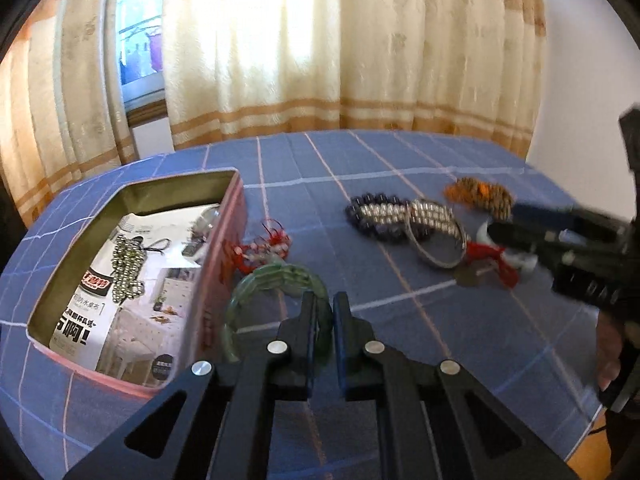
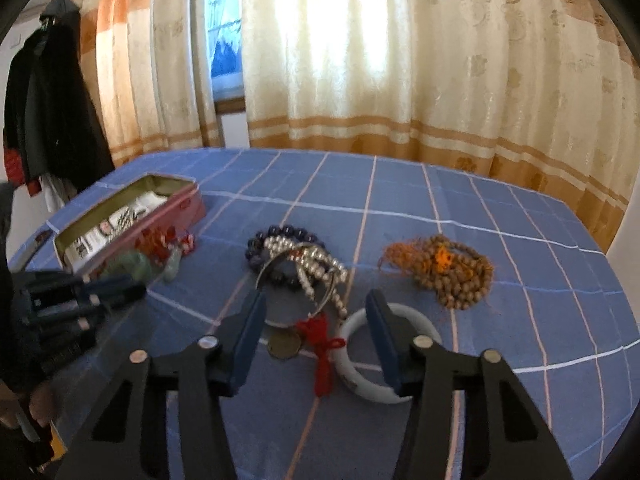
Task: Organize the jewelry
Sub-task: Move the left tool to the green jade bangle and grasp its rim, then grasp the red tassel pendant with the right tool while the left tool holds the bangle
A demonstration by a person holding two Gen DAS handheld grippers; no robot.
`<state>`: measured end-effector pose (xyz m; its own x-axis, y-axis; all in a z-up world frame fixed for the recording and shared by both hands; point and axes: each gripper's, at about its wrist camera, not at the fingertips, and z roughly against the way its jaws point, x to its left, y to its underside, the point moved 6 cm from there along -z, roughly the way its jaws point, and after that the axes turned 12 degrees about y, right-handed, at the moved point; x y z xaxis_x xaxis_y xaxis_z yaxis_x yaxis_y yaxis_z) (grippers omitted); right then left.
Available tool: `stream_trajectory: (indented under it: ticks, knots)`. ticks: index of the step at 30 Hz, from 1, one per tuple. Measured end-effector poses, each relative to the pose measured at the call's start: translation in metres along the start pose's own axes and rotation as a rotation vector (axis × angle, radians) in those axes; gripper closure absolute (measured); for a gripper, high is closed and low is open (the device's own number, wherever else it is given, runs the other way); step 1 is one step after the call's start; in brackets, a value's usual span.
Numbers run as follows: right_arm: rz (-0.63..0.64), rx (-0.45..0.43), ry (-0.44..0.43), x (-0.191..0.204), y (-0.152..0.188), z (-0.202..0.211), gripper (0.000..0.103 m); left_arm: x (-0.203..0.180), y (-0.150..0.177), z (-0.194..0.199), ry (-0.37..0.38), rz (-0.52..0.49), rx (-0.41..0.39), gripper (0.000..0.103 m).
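Where the blue checked cloth covers the worktop (image 2: 400, 184), the pink tin (image 1: 236, 216) sits near the left edge, open, lined with a printed leaflet (image 1: 132, 300). A string of small metallic beads (image 1: 128, 272) lies inside it on the leaflet. Just beside the tin's right wall lies a red-tasselled ornament (image 1: 264, 248). The left hand-held gripper (image 1: 324, 312) has its two fingers nearly pressed together, pinching the rim of the green jade bangle (image 1: 272, 280), which is next to the tin wall; whether the bangle rests on the cloth cannot be told.

Toward the middle of the worktop, a dark bead bracelet (image 2: 280, 236), a silver bead strand (image 2: 316, 260) and a thin metal bangle (image 2: 296, 280) lie in one overlapping heap. In front of the heap lies a round coin-like pendant (image 2: 284, 346) with a red knotted cord (image 2: 322, 352). The cord crosses the left rim of the white bangle (image 2: 360, 384), which lies flat on the cloth. The right hand-held gripper (image 2: 316, 336) is spread wide above this group, its right finger over the white bangle. Further right, apart from the heap, lies a coiled brown bead necklace (image 2: 456, 272) with orange thread.
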<state>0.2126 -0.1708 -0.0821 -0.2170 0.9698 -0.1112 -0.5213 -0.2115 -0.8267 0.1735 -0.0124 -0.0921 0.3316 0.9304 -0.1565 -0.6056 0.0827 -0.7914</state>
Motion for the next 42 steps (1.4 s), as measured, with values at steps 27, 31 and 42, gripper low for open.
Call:
stream_trajectory:
  ticks: [27,31,42]
  knots:
    - [-0.018,0.033,-0.015,-0.013,0.003,-0.001,0.097,0.011,-0.001,0.011,0.0,0.04,-0.046,0.096]
    - [-0.044,0.0,-0.017,-0.018,0.0,0.005,0.097,0.009,-0.001,0.011,0.0,0.033,-0.046,0.096]
    - [0.122,0.056,0.047,0.006,0.01,-0.004,0.037,0.003,-0.001,0.007,0.016,0.018,-0.029,0.096]
